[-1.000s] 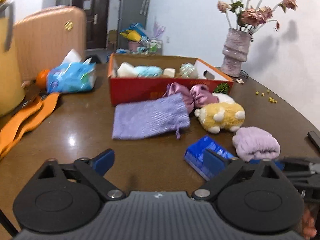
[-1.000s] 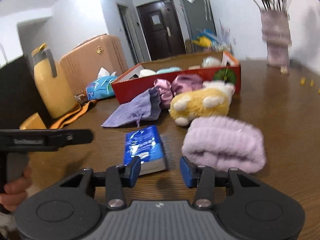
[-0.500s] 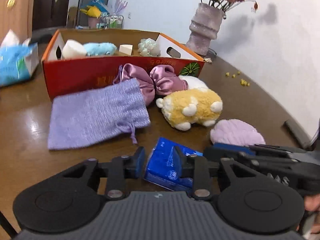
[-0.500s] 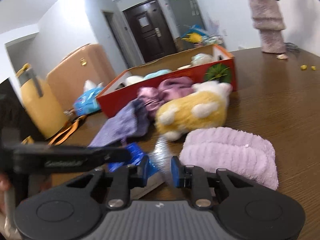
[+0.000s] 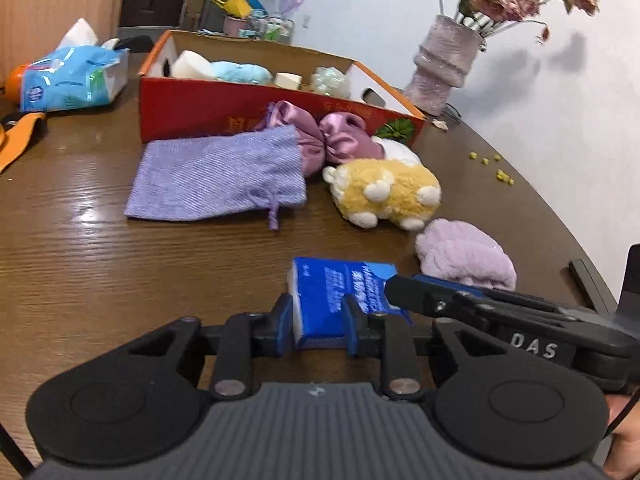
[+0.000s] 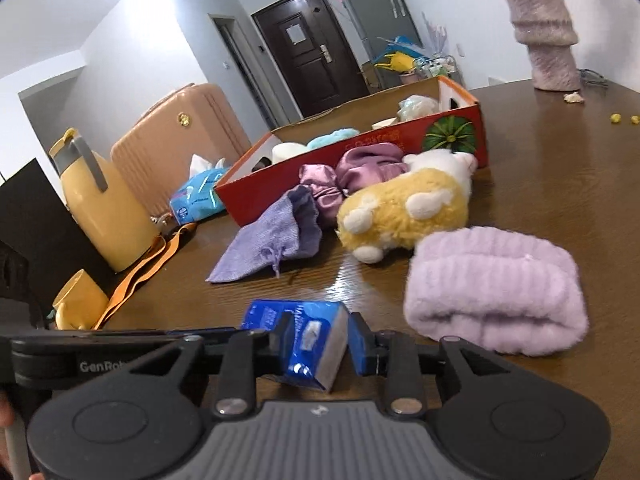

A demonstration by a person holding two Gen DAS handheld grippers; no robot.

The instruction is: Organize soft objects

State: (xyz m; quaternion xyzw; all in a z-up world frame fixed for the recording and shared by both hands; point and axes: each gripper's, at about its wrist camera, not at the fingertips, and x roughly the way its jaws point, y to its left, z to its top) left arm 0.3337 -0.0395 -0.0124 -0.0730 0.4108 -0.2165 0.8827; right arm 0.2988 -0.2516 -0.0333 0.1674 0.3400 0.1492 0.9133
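Brown table (image 5: 80, 264) fills left view; left gripper (image 5: 316, 326) clamps blue tissue pack (image 5: 340, 292) at lower centre. Right view: right gripper (image 6: 316, 346) grips same pack (image 6: 308, 344), lower centre. Opposing pulls could tear it.

Blue tissue pack (image 5: 340, 296), yellow-and-white plush toy (image 5: 386, 192), lilac pouch (image 5: 218, 174).

Glossy wood-grain table (image 5: 80, 264), shiny plastic-wrapped tissue pack (image 5: 340, 292), woven cloth pouch (image 5: 216, 172), fluffy plush toy (image 5: 384, 192), satin bags (image 5: 320, 140), cardboard box (image 5: 192, 108).
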